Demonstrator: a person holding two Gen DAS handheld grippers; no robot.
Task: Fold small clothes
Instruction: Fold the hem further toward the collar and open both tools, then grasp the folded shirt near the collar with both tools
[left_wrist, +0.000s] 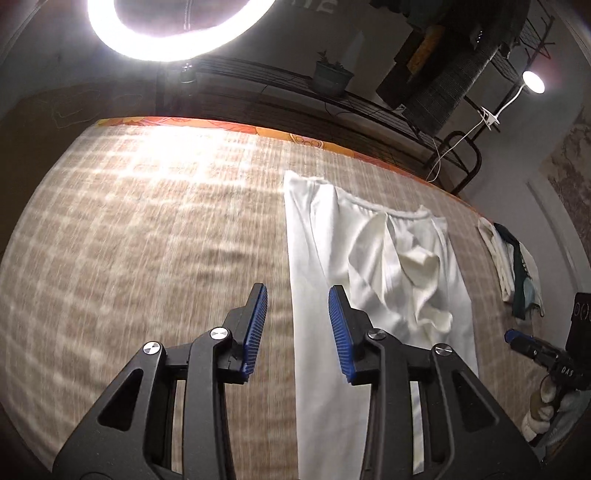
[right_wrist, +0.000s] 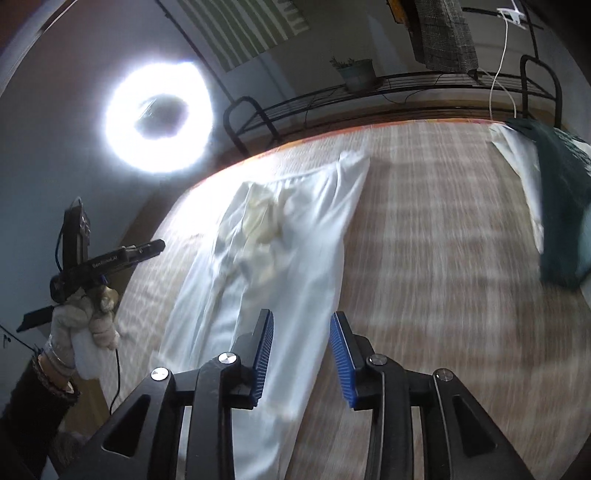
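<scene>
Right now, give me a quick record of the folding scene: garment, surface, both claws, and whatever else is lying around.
garment: white garment, lying long on the mat, partly folded, bunched near its middle
surface: checked woven mat
left claw: open, holds nothing, above the garment's left edge
right claw: open, holds nothing, above the garment's near end
other clothes: pile of dark green and white items at the mat's right edge
light: ring light, on

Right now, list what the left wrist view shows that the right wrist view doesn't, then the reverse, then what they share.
Left wrist view only: the right gripper at the far right edge, and a small lamp.

Right wrist view only: the gloved left hand holding its gripper's handle, and a striped cloth on the wall.

Both: the white garment on the checked mat, the ring light, the plant pot, and the clothes pile.
</scene>
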